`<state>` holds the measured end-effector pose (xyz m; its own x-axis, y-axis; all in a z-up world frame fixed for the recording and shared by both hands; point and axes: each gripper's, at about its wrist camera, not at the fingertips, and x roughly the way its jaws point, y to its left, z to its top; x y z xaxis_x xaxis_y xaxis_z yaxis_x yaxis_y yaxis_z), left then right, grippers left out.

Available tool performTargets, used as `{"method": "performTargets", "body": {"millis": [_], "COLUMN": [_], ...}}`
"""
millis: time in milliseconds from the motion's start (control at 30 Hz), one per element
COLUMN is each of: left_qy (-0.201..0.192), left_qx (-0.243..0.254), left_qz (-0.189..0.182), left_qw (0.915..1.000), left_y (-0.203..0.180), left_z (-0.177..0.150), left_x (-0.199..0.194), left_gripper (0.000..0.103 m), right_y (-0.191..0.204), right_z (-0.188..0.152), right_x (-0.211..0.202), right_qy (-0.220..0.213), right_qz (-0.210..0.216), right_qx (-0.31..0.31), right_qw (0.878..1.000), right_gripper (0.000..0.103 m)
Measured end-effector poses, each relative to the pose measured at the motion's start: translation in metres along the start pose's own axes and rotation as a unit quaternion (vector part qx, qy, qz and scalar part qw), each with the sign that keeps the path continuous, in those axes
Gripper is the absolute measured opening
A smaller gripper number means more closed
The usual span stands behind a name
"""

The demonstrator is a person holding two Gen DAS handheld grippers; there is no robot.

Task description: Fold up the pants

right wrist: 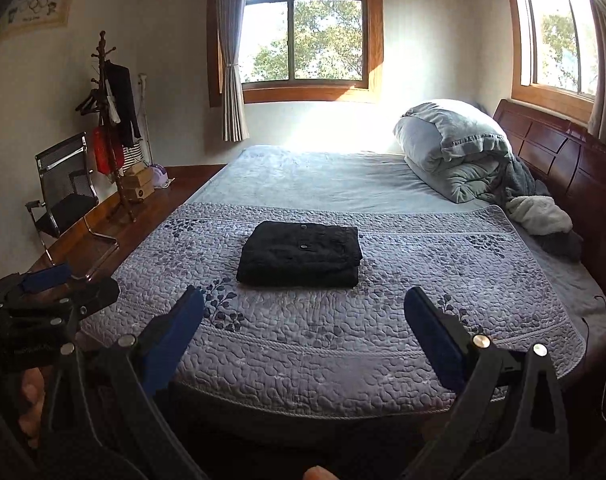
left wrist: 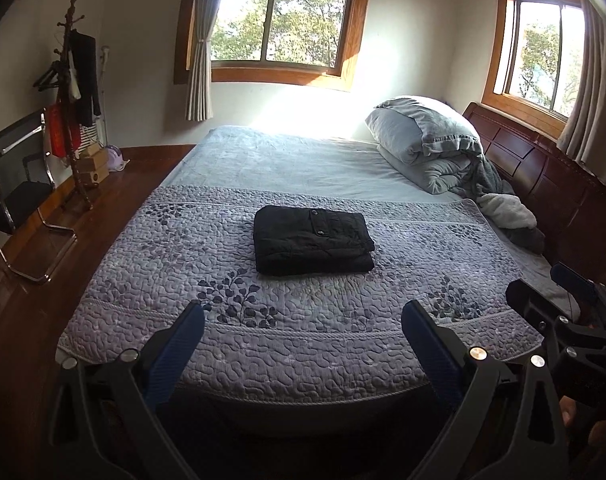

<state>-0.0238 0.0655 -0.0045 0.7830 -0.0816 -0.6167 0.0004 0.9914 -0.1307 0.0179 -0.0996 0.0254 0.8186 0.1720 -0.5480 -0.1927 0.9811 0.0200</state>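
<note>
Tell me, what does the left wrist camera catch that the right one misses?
Only the left wrist view shows the right gripper at its edge. Only the right wrist view shows the framed picture on the wall, and the left gripper. Both show the folded black pants on the quilted bedspread, the pillow and the coat rack.
</note>
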Motion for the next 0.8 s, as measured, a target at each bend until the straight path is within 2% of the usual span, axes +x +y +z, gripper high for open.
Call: {"method": "performTargets", "body": {"millis": [167, 367, 533, 633, 800], "left_qy": [0.003, -0.017, -0.012, -0.003, -0.004], "left_qx": [-0.006, -0.003, -0.001, -0.014, -0.018], "left_qz": [-0.013, 0.019, 0.01, 0.023, 0.019], "left_qw": [0.9999, 0.9997, 0.9999, 0.9996, 0.9997], "left_y": [0.002, 0.005, 0.005, 0.01, 0.012], "left_z": [0.002, 0.006, 0.007, 0.006, 0.007], "left_x": [0.006, 0.004, 0.004, 0.006, 0.004], "left_gripper": [0.099, 0.099, 0.099, 0.099, 0.099], "right_y": [0.005, 0.004, 0.001, -0.001, -0.003], "right_z": [0.003, 0.003, 0.004, 0.005, 0.005], "right_x": [0.009, 0.013, 0.013, 0.013, 0.013], "right_qy": [0.005, 0.008, 0.008, 0.006, 0.006], "right_qz": [0.005, 0.006, 0.004, 0.002, 0.002], "right_qx": [0.001, 0.005, 0.01, 0.013, 0.016], "right_qw": [1.0, 1.0, 1.0, 1.0, 1.0], "right_gripper": [0.1, 0.1, 0.1, 0.1, 0.1]}}
